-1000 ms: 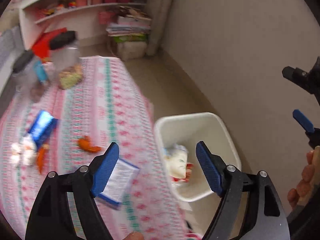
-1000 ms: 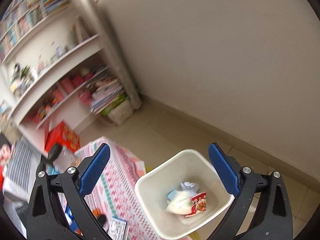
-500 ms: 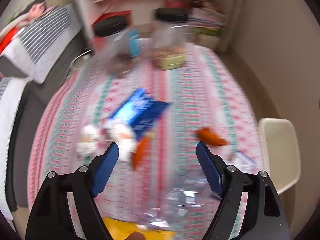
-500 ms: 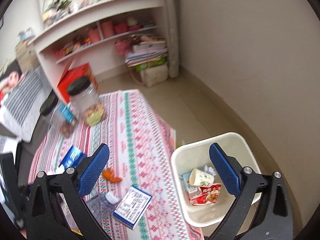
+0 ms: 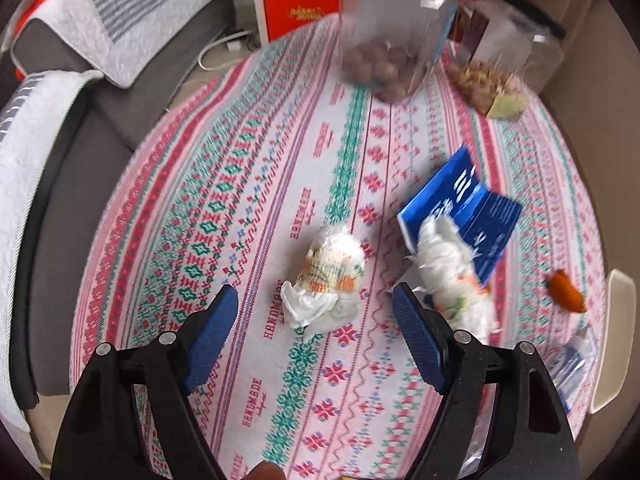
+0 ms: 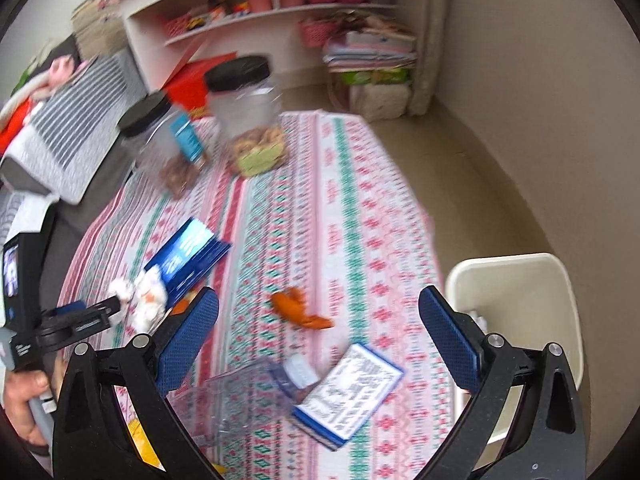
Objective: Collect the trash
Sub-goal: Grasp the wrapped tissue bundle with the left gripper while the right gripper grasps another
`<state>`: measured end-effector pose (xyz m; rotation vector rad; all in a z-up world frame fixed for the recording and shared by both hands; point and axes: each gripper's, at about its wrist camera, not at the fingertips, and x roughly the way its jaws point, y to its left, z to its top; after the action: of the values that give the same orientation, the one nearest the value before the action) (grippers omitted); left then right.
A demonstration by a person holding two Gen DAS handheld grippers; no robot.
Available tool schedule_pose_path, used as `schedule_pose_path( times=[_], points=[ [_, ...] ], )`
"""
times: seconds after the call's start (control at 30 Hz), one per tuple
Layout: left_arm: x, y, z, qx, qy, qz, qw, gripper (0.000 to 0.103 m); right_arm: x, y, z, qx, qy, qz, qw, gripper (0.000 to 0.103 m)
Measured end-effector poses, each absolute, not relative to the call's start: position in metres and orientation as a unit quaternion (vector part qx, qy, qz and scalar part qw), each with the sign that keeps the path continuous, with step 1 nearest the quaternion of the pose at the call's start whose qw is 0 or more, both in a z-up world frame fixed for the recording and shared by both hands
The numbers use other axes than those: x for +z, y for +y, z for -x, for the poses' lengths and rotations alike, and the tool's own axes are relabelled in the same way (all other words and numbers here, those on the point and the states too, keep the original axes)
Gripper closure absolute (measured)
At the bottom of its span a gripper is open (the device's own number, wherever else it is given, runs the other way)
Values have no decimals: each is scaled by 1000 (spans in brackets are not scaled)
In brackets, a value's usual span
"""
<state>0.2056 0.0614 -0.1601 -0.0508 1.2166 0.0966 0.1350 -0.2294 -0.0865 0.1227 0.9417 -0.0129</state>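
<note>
Two claws are out, and both are spread wide with nothing in them. From the left wrist view, the left claw (image 5: 314,322) hangs over a crumpled tissue (image 5: 326,278) on the bench (image 5: 224,184), lined up as if to pinch it next, I think. A second tissue wad (image 5: 454,268) lies half on a blue packet (image 5: 464,206), and an orange scrap (image 5: 566,298) sits near the bench edge.

From the right wrist view, the right claw (image 6: 318,342) waits above a small box (image 6: 348,394) and a clear bottle (image 6: 256,394). The white bin (image 6: 516,312) stands on the floor just beside the bench, handy for dropping trash in. Two jars (image 6: 244,108) stand far back, probably not trash.
</note>
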Motion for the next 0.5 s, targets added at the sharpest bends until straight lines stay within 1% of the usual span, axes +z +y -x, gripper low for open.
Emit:
schedule_pose_path(
  times=[0.2,0.23,0.3,0.33,0.37,0.5],
  points=[
    [-178,59,-216,24,581,17,813,28,-105,-185,-146,54,476,-30,877,7],
    [-180,59,-217,21,582,14,812,31,-107,-180,-147,62,478,-28,875,7],
    [-185,58,-217,14,587,7,810,42,-112,-166,-150,81,485,-24,871,7],
    [-187,57,-216,9,591,7,806,58,-115,-160,-152,89,488,-23,868,7],
    [-189,57,-215,5,596,8,803,67,-117,-156,-154,96,491,-23,866,7],
    [-179,64,-206,12,588,1,809,70,-128,-138,-161,120,503,-31,855,7]
  ],
)
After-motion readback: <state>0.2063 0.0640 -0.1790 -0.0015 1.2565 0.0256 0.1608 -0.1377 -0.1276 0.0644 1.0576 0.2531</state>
